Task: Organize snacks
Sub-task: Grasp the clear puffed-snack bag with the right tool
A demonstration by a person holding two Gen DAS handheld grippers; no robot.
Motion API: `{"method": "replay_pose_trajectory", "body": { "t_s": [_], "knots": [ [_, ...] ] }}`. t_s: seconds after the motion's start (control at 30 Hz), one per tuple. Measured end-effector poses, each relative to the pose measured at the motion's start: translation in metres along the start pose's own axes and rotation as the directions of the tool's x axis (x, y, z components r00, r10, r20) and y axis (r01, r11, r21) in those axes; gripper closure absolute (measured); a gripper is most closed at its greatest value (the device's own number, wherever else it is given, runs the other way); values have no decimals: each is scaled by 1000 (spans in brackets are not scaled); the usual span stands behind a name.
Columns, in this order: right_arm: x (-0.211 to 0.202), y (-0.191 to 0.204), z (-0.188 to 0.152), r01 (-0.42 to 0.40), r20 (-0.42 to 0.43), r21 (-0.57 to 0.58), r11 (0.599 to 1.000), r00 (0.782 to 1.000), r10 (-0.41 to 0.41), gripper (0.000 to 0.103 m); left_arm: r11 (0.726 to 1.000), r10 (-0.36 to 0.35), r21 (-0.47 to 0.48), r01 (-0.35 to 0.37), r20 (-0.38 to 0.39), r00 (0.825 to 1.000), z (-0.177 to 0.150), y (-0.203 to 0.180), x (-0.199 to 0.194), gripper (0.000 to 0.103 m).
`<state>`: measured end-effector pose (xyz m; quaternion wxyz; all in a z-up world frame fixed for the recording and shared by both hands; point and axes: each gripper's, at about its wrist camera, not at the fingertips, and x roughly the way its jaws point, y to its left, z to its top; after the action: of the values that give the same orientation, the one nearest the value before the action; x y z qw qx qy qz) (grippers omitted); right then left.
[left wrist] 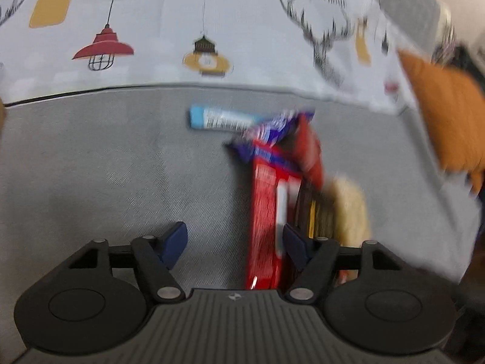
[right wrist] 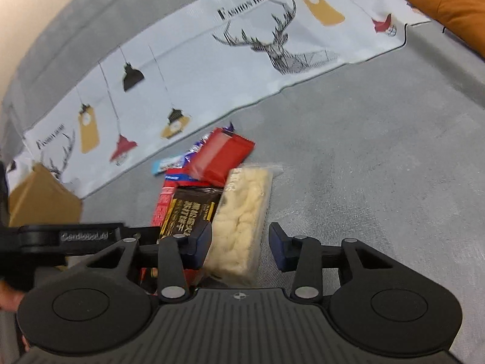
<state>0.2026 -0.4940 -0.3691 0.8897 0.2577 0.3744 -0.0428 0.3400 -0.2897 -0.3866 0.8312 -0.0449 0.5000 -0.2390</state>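
Observation:
A heap of snacks lies on the grey fabric surface (left wrist: 106, 166): a light blue bar (left wrist: 218, 118), a purple wrapper (left wrist: 269, 130), a red pouch (left wrist: 309, 148), a long red box (left wrist: 263, 212), a dark brown pack (right wrist: 191, 212) and a pale cream pack (right wrist: 242, 212). My left gripper (left wrist: 235, 239) is open low over the surface. The red box lies between its fingers, close to the right one and apart from the left one. My right gripper (right wrist: 239, 239) stands open around the near end of the cream pack, with a gap at its right finger.
A white cloth printed with deer and lamps (right wrist: 242, 45) runs along the back. An orange cushion (right wrist: 448, 3) lies at the far right. A cardboard box (right wrist: 42, 200) stands at the left, behind the left gripper's black body (right wrist: 81, 236). Bare grey fabric (right wrist: 379, 166) spreads right of the heap.

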Motion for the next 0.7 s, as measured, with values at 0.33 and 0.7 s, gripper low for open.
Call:
{"method": "replay_pose_trajectory", "body": {
  "t_s": [0.33,0.7],
  "knots": [
    [0,2,0,57,4,-15,998,998,-57,61,997,-20,72,17,45,999,0,-16,-24,94],
    [-29,-10,-4,165,65,-48,985,985,-162,60,967,127,218,-129,26,992,-35,-2,-62,93]
  ]
}}
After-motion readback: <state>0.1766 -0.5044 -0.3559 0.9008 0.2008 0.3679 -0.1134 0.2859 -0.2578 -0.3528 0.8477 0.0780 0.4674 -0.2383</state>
